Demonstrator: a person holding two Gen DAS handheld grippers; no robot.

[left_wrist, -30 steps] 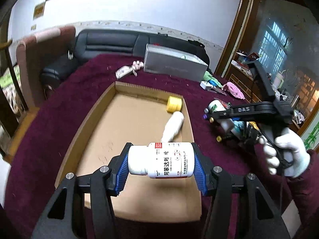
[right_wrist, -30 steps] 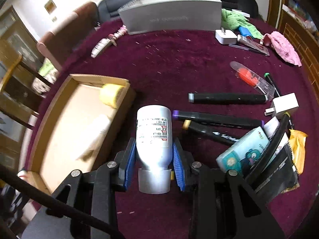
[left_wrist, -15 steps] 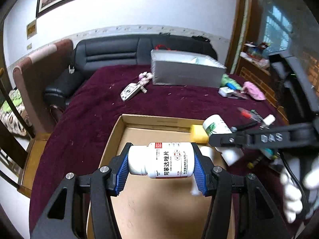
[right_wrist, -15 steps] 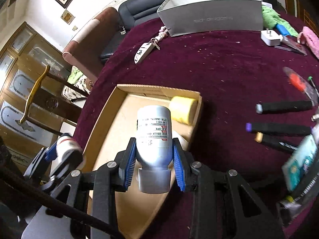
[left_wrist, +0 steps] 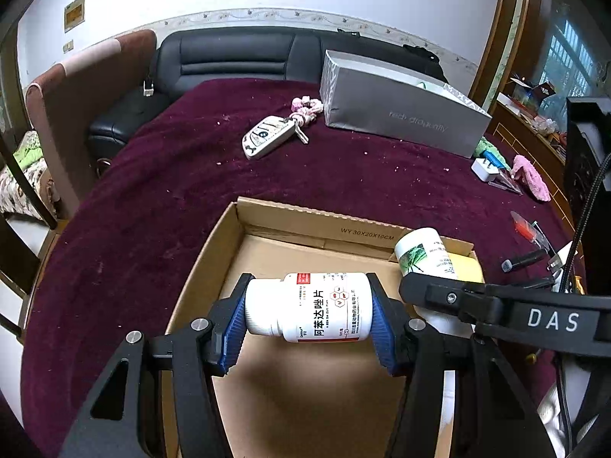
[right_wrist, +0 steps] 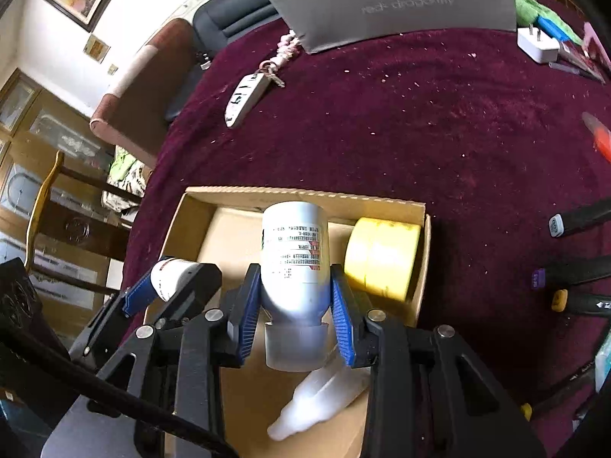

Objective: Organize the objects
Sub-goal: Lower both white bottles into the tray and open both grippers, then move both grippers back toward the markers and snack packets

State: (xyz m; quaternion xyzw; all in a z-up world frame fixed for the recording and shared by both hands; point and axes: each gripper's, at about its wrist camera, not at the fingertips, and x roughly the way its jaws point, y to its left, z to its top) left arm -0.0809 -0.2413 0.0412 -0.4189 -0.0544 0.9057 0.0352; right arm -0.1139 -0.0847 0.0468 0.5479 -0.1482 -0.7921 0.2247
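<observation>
My left gripper [left_wrist: 307,315] is shut on a white pill bottle [left_wrist: 305,305] with a red-marked label, held sideways over the open cardboard box [left_wrist: 317,225]. My right gripper [right_wrist: 294,305] is shut on a silver-white bottle [right_wrist: 294,255], held over the same box [right_wrist: 305,194]; that bottle also shows in the left wrist view [left_wrist: 424,253]. A yellow tape roll [right_wrist: 380,257] and a white squeeze bottle [right_wrist: 320,400] lie in the box. The left gripper with its bottle shows in the right wrist view [right_wrist: 172,278].
On the maroon tablecloth lie a car key with pink fob [left_wrist: 271,135], a grey gift box [left_wrist: 401,114], a white charger [left_wrist: 485,168], a pink cloth [left_wrist: 530,179] and black markers [right_wrist: 580,221]. A black sofa [left_wrist: 236,53] and a chair [left_wrist: 88,87] stand behind.
Both grippers have moved over the cardboard box with their bottles. The right gripper came left from the markers and now sits beside the left one.
</observation>
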